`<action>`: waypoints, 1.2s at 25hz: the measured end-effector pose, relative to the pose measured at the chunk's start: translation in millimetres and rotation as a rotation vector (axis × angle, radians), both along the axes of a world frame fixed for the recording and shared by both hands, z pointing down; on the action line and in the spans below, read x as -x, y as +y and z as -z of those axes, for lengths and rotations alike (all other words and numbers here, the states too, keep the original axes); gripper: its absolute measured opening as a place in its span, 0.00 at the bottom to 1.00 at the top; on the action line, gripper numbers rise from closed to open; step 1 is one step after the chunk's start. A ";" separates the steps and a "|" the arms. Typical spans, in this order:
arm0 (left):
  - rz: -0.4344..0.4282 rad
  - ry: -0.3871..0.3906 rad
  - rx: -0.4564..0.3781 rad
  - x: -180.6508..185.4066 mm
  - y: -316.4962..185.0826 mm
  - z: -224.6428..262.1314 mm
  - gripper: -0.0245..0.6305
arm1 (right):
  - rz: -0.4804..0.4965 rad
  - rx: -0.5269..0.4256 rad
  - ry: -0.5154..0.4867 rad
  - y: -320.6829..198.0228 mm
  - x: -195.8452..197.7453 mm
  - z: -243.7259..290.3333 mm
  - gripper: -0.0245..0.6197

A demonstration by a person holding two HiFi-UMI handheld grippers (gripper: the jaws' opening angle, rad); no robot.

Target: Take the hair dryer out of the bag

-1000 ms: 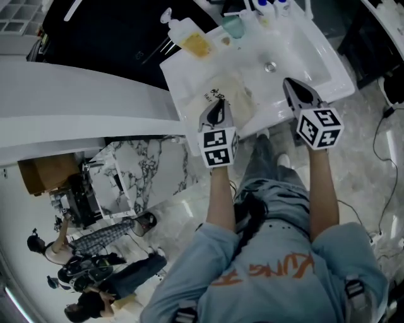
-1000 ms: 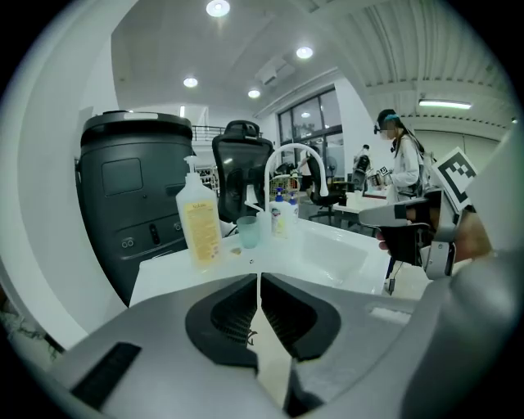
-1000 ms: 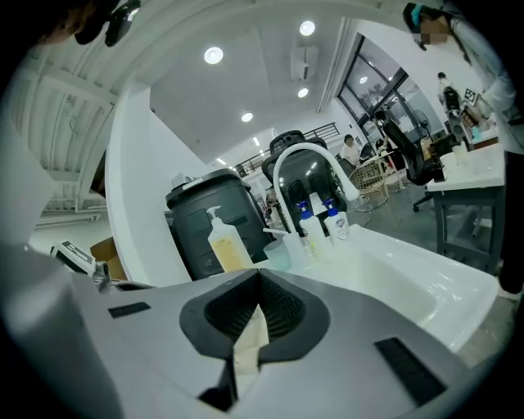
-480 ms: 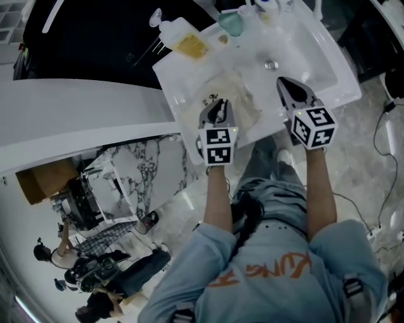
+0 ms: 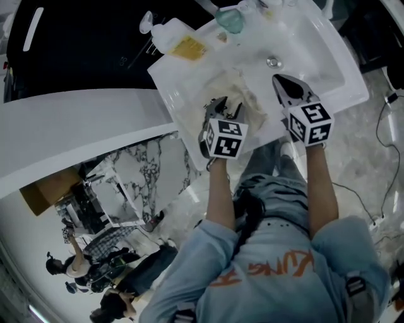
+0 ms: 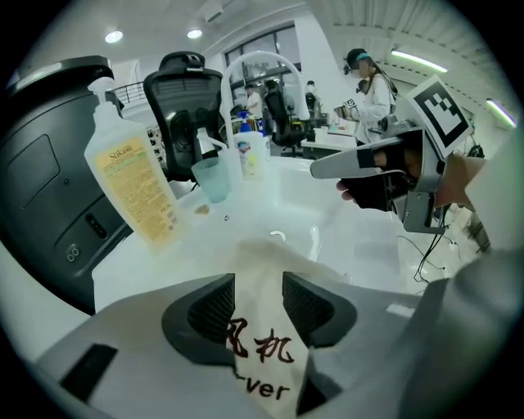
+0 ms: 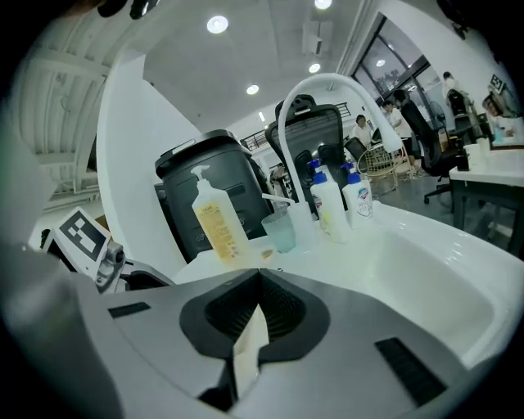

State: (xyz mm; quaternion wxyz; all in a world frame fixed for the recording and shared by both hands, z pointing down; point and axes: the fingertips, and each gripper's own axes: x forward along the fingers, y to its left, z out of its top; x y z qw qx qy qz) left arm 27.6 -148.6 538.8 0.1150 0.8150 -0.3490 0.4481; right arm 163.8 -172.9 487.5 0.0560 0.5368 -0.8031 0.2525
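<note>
Cream cloth, item one: the bag is lying on the near left part of the white basin, at centre frame in the head view, with its dark printed characters facing up. The hair dryer is not showing in any view; I cannot make it out apart from the bag.

Item two: my left gripper is hanging over the bag's lower left part and pointing steeply down. Its jaws have just been opening and are standing apart. In the left gripper view the printed cloth is showing between them, with the pads not pressing on it.

Item three: my right gripper is sitting just right of the bag, over the basin's near rim. Its jaws are clenching a narrow fold of the bag's cream cloth, which is standing up between the dark pads in the right gripper view.

Item four, surroundings: a pump bottle with a yellow label is standing at the basin's upper left corner. A teal cup is standing just right of it. A white arched tap is rising behind them. A black seat is filling the upper left of the head view.
</note>
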 end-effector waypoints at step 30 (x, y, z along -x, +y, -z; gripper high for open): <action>0.252 0.206 0.058 29.8 -8.1 19.1 0.06 | 0.086 0.040 -0.034 -13.9 35.8 -17.2 0.04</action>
